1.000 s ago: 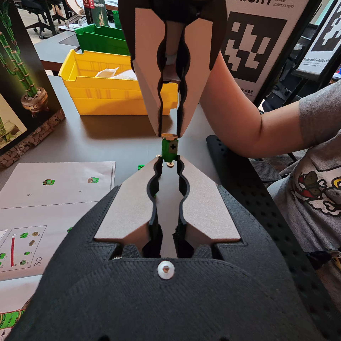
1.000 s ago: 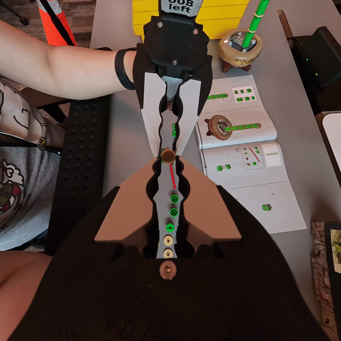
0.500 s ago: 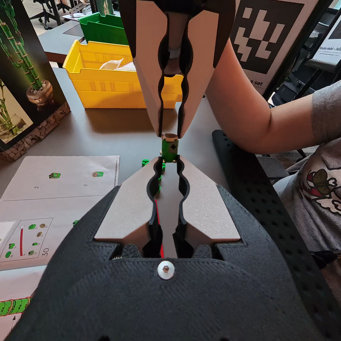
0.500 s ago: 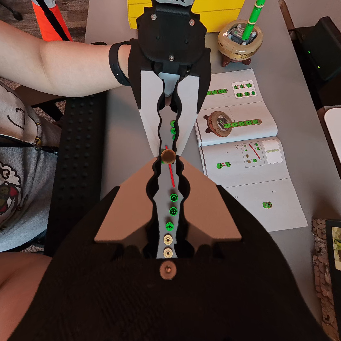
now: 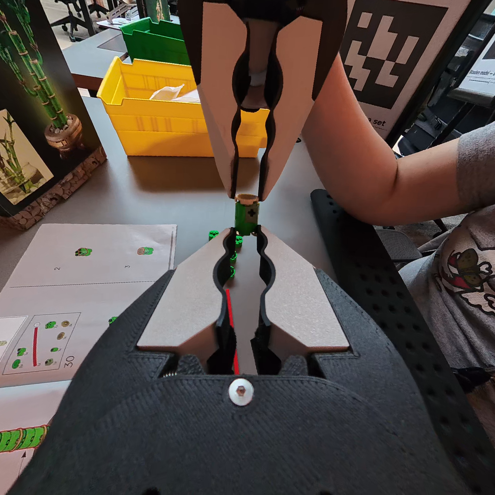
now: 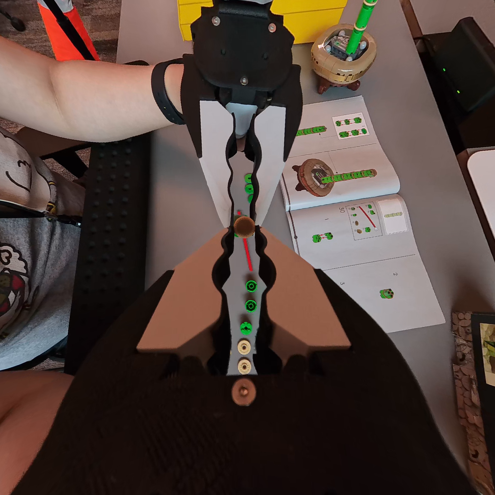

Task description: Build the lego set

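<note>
We had left tongs (image 5: 245, 231) clamped on the green segment (image 5: 246, 217), right tongs (image 6: 243, 227) clamped on its tan cap (image 6: 244, 227); pot (image 6: 344, 57) built, loose pieces (image 6: 251, 286) remained.

You've lifted both grippers off the table; the red axle (image 5: 231, 321) and 3 loose green rounds (image 5: 232, 257) now show between your left gripper's (image 5: 246, 231) fingers; the instruction booklet (image 5: 88, 267) sits lower.

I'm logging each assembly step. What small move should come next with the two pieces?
Probably press the right gripper straight down: its tan round piece already sits on top of the green brick that the left gripper grips, and the two look lined up.
</note>
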A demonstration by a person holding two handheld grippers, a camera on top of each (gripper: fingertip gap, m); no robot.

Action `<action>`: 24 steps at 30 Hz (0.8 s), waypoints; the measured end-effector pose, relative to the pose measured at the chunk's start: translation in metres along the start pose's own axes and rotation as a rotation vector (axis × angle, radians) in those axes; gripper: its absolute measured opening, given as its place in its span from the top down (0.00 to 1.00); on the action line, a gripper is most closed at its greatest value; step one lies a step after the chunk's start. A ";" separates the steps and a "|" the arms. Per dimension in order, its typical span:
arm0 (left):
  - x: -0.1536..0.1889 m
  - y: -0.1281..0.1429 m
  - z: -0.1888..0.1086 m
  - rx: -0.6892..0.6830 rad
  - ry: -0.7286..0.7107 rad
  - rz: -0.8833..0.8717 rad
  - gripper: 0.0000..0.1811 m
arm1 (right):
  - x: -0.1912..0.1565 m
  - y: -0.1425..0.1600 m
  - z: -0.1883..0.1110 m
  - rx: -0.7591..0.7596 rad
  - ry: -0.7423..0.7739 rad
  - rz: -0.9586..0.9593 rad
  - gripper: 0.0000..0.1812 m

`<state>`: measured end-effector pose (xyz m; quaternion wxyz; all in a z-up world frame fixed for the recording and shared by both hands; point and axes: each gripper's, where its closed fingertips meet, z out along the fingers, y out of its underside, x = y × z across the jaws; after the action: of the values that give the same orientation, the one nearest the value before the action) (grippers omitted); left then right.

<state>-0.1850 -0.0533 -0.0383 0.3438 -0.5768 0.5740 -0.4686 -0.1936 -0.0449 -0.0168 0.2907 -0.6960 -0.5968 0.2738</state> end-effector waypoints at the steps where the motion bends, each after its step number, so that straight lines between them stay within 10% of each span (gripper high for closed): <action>1: 0.000 0.000 0.000 -0.001 -0.002 0.000 0.92 | 0.000 0.000 0.000 -0.002 0.005 -0.007 0.92; 24: -0.004 -0.001 0.001 0.008 -0.025 -0.012 0.92 | 0.004 0.002 0.000 -0.084 0.109 -0.052 0.92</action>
<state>-0.1835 -0.0493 -0.0378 0.3505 -0.5846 0.5644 -0.4657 -0.1917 -0.0414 -0.0177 0.3003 -0.7056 -0.6091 0.2024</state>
